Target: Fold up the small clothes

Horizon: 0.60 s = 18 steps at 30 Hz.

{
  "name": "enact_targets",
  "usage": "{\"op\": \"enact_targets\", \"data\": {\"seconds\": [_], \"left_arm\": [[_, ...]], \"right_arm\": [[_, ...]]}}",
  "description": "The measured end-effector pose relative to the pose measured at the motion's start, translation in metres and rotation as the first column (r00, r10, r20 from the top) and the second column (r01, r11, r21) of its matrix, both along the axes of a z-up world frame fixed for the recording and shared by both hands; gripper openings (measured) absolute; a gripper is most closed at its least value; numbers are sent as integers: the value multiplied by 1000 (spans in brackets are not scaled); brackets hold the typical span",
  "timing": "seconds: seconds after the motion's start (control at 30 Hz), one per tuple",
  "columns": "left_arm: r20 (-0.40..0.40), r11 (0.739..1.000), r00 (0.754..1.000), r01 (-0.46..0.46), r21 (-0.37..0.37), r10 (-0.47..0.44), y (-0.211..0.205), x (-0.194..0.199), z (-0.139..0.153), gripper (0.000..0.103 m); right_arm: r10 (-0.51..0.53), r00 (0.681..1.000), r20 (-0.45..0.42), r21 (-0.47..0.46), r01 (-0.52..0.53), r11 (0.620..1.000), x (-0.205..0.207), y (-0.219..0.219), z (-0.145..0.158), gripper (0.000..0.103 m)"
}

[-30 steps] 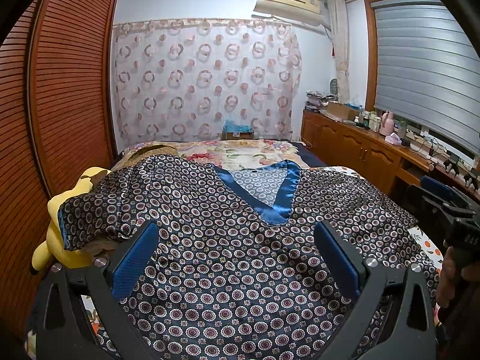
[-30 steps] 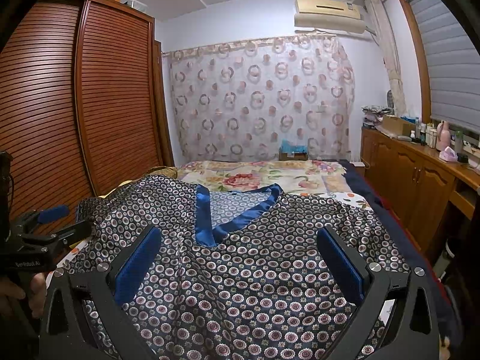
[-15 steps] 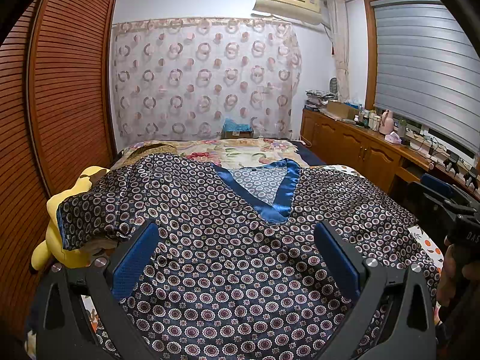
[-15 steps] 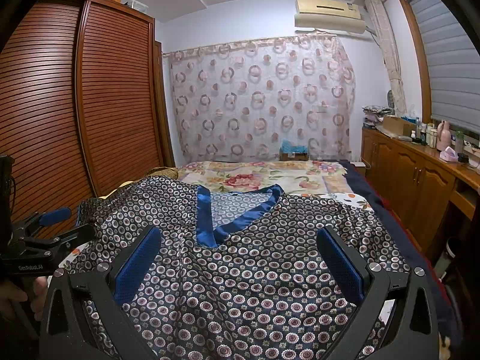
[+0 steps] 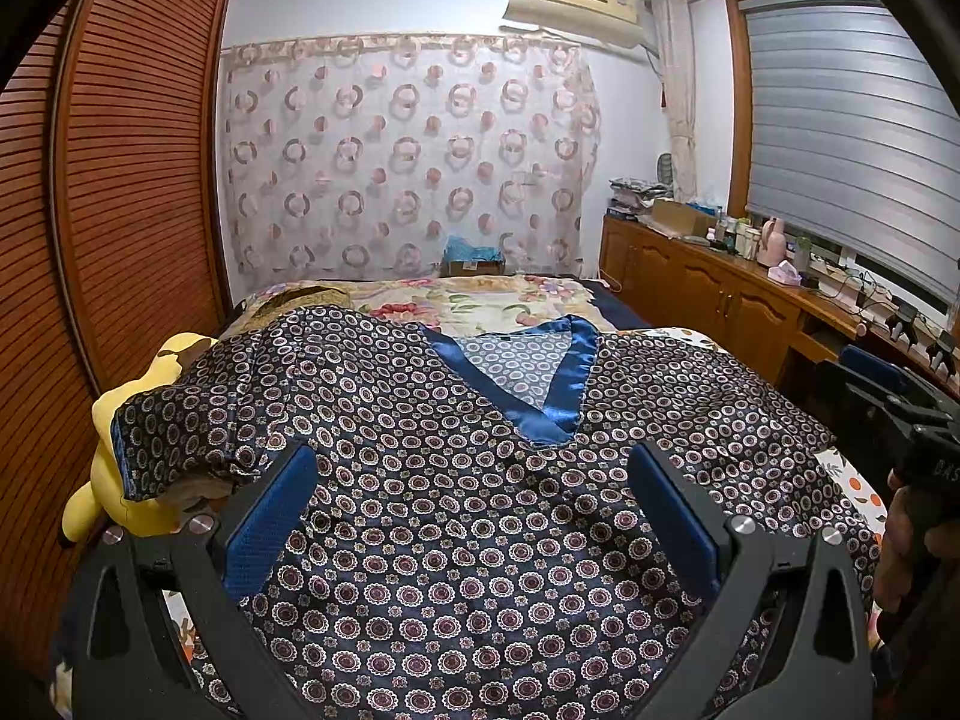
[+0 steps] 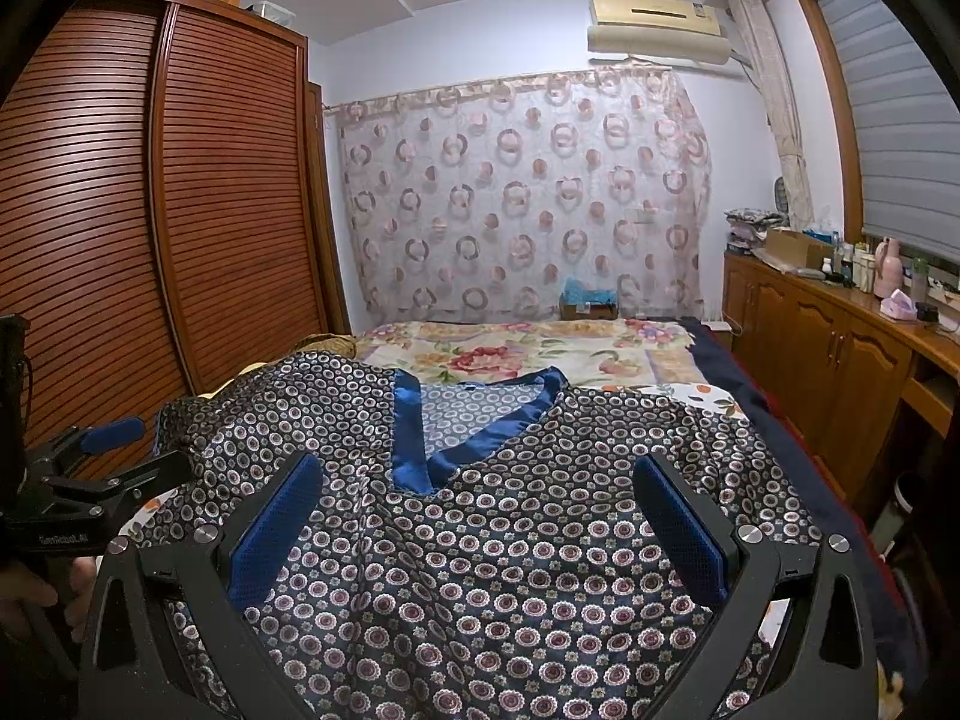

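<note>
A dark satin top (image 5: 456, 516) (image 6: 492, 546) with a circle print and a blue V-neck trim (image 5: 558, 408) lies spread face up on the bed, neck toward the far end. Its left sleeve (image 5: 180, 438) drapes over a yellow plush toy (image 5: 120, 474). My left gripper (image 5: 471, 516) hovers open above the lower left of the top, nothing between its blue pads. My right gripper (image 6: 477, 528) is open above the lower right part, also holding nothing. Each gripper shows at the edge of the other's view, the right gripper (image 5: 900, 408) and the left gripper (image 6: 102, 468).
A floral bedspread (image 6: 540, 354) covers the bed beyond the top. A slatted wooden wardrobe (image 6: 180, 210) stands close on the left. A wooden cabinet (image 6: 840, 348) with bottles and boxes runs along the right. A cardboard box (image 6: 588, 303) sits by the curtain.
Both views have shifted only slightly; the top lies as before and both grippers stay open above it.
</note>
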<state>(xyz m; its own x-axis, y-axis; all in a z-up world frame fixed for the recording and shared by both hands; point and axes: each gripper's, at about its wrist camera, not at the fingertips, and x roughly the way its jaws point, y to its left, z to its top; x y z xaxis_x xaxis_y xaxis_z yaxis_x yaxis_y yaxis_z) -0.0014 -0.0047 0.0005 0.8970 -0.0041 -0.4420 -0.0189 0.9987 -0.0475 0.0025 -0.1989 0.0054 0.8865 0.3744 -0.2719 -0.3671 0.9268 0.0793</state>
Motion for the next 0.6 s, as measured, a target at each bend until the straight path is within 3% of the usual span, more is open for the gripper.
{"op": "enact_targets", "data": {"seconds": [0.6], "left_arm": [[0,1000,1000,1,-5,-1,0,0,0,103]], "right_arm": [[0,1000,8,0,0,1000,-3,0,-5,103]]}}
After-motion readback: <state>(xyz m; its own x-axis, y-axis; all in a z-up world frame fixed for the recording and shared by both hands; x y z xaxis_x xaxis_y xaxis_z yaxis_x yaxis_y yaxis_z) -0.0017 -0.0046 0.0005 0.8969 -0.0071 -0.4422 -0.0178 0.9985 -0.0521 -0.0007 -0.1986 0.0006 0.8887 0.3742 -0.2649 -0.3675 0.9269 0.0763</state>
